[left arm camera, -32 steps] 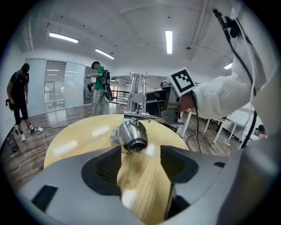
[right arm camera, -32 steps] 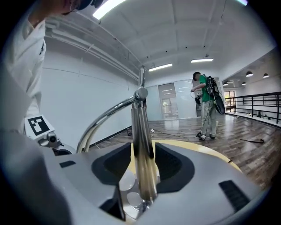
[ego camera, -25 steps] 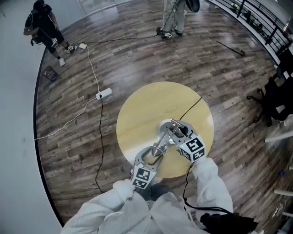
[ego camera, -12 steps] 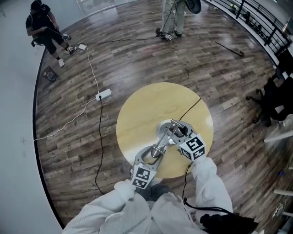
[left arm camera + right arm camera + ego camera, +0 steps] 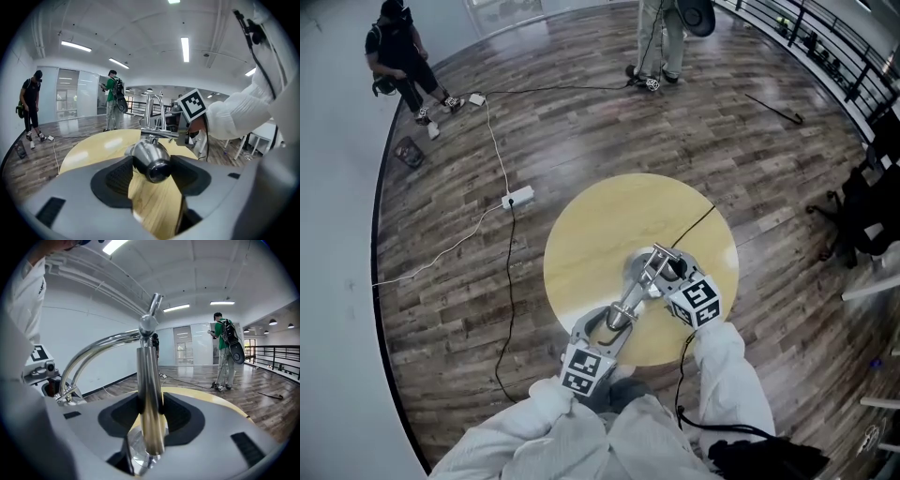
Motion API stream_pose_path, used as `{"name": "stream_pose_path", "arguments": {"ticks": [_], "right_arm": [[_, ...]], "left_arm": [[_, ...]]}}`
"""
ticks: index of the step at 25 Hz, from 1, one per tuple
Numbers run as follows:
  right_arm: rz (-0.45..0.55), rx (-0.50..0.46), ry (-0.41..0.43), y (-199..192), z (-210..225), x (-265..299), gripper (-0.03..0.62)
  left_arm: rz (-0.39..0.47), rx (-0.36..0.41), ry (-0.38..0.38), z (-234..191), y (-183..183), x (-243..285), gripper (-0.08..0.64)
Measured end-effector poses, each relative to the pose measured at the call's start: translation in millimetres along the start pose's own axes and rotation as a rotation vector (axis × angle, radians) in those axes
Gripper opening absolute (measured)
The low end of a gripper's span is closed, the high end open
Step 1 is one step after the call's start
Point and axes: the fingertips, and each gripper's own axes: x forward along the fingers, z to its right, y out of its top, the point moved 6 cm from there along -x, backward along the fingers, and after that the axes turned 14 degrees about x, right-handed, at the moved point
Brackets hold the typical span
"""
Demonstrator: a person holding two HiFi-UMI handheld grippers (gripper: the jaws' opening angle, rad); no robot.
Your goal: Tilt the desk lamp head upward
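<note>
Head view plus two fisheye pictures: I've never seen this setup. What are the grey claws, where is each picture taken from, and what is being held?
There is no robot here. A person in white sleeves holds a hand-operated claw in each hand. The head view comes from a camera on the person's head, looking down on a round yellow table with a metal desk lamp standing on it. The other two pictures come from cameras riding on the claws, each looking along its own jaws. The left claw is closed on the lamp head. The right claw is closed on the lamp's upright post.
</note>
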Motion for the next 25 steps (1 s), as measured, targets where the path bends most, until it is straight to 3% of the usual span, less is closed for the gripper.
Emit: {"name": "stream_pose_path", "arguments": {"ticks": [9, 19, 25], "right_arm": [[-0.008, -0.014, -0.027, 0, -5, -4, 0.156], [-0.015, -0.031, -0.051, -1, -6, -8, 0.156], [-0.006, -0.031, -0.064, -2, -7, -9, 0.156]], "left_arm": [[-0.004, -0.078, -0.027, 4, 31, -45, 0.254], [-0.022, -0.079, -0.01, 0, 73, -81, 0.25], [-0.016, -0.014, 0.027, -4, 106, -100, 0.245]]}}
